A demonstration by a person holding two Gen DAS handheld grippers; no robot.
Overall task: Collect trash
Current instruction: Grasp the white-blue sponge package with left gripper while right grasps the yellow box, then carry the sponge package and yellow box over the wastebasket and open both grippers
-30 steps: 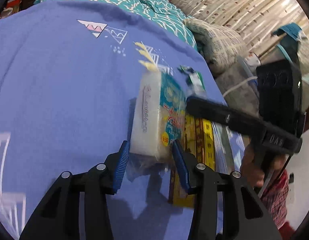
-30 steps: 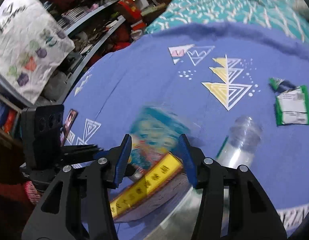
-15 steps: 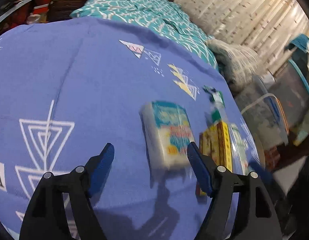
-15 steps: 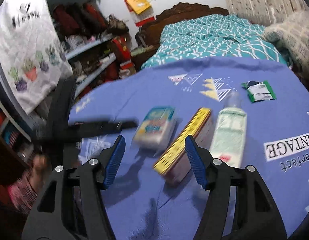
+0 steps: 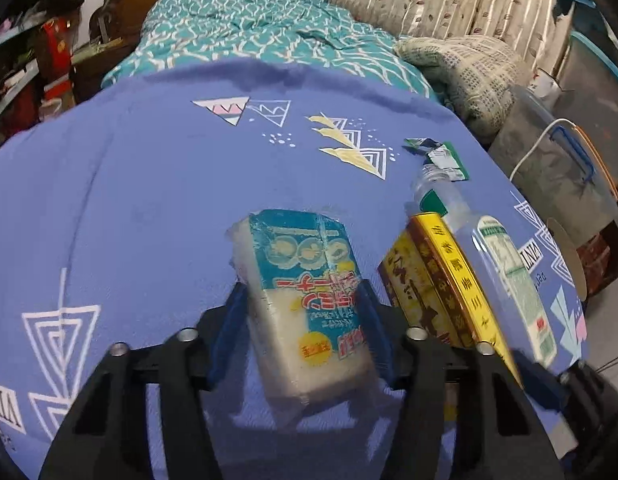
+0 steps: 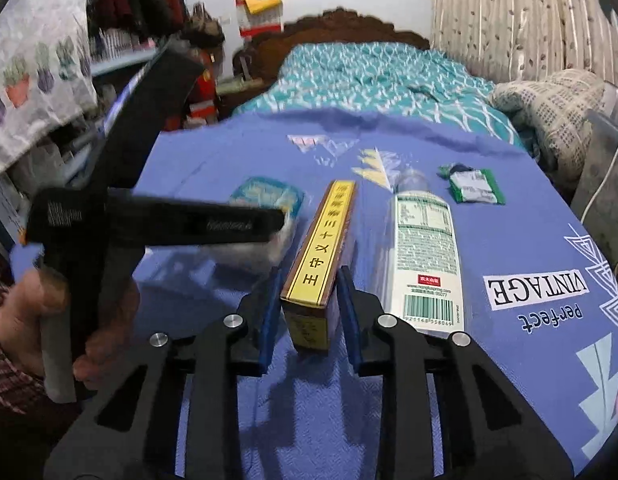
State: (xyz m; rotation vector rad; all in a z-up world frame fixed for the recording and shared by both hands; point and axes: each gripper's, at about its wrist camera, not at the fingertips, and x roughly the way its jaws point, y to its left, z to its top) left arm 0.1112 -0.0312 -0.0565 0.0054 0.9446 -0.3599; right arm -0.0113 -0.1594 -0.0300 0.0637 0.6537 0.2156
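In the left wrist view, the left gripper reaches over a blue cloth and its jaws are closing, one blue pad on each side of a white and teal packet; the pads seem to touch the packet's sides, and the near end of the packet is a little above the cloth. Just to the right of this gripper stands a yellow and brown box on its narrow side, and a clear plastic bottle lies against the far side of the box. Beyond the bottle's mouth there is a small green wrapper, well ahead of the gripper. In the right wrist view, the right gripper has its jaws closing around the near end of the same box, with the box between the two pads; the gap on each side is very small, and I cannot tell if the pads already press on it. The bottle lies just to the right of this gripper, and the green wrapper lies farther ahead on the right. To the left, the left gripper is seen from the side, blurred, with its tip at the packet, and a hand holds its handle.
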